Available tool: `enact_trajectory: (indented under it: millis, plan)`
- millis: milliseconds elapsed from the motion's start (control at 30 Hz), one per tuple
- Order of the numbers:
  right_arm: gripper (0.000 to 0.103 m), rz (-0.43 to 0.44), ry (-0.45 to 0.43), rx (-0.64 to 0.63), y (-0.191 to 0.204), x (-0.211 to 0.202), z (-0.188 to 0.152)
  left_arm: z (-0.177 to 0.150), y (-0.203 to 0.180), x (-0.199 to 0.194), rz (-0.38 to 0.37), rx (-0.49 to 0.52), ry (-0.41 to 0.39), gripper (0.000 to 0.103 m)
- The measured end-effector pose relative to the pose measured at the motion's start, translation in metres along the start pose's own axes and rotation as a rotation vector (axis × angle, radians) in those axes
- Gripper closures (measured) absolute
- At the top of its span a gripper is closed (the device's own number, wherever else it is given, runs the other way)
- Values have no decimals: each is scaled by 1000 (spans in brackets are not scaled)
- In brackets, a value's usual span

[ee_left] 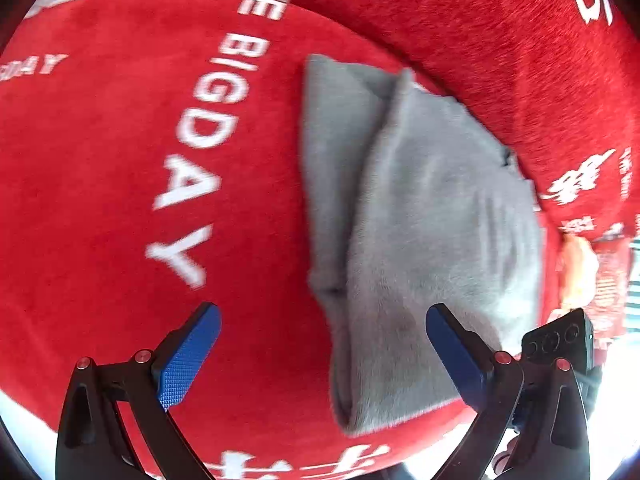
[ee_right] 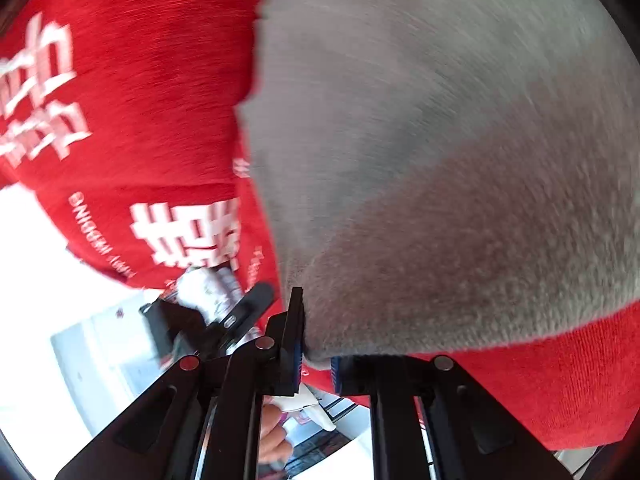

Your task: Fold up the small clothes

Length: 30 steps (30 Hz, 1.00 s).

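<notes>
A folded grey fleece garment point(ee_left: 424, 216) lies on a red blanket point(ee_left: 100, 152) with white lettering. In the left wrist view my left gripper point(ee_left: 322, 356) hangs open just above the garment's near end. Its right blue pad point(ee_left: 456, 356) is over the cloth and its left pad point(ee_left: 188, 360) is over bare blanket. In the right wrist view the grey garment point(ee_right: 440, 160) fills most of the picture. My right gripper point(ee_right: 316, 354) is shut on its near corner, and the cloth bunches where the fingers meet.
The red blanket point(ee_right: 132, 92) ends close by, with a bright white surface point(ee_right: 36, 320) below its edge. A black device point(ee_left: 558, 338) sits at the garment's lower right. A person's hand point(ee_right: 272, 436) shows under the right gripper.
</notes>
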State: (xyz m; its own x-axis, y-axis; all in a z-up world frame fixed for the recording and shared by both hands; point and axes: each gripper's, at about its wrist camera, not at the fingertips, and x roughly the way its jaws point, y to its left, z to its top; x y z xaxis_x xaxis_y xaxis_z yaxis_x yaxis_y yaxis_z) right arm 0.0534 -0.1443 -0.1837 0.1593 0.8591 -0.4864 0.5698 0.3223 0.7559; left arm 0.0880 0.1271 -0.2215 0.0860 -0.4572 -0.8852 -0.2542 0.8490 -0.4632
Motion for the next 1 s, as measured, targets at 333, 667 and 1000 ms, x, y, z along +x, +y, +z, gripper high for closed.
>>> enact_trajectory:
  millis: [333, 667, 1000]
  plan:
    - [91, -7, 54, -142, 32, -7, 5, 48, -53, 42, -236, 12, 81, 1]
    - [87, -425, 148, -337, 28, -51, -2, 47, -87, 58, -27, 136, 75, 65]
    - [97, -598, -27, -484, 42, -43, 91, 33, -108, 39, 98, 242, -23, 80]
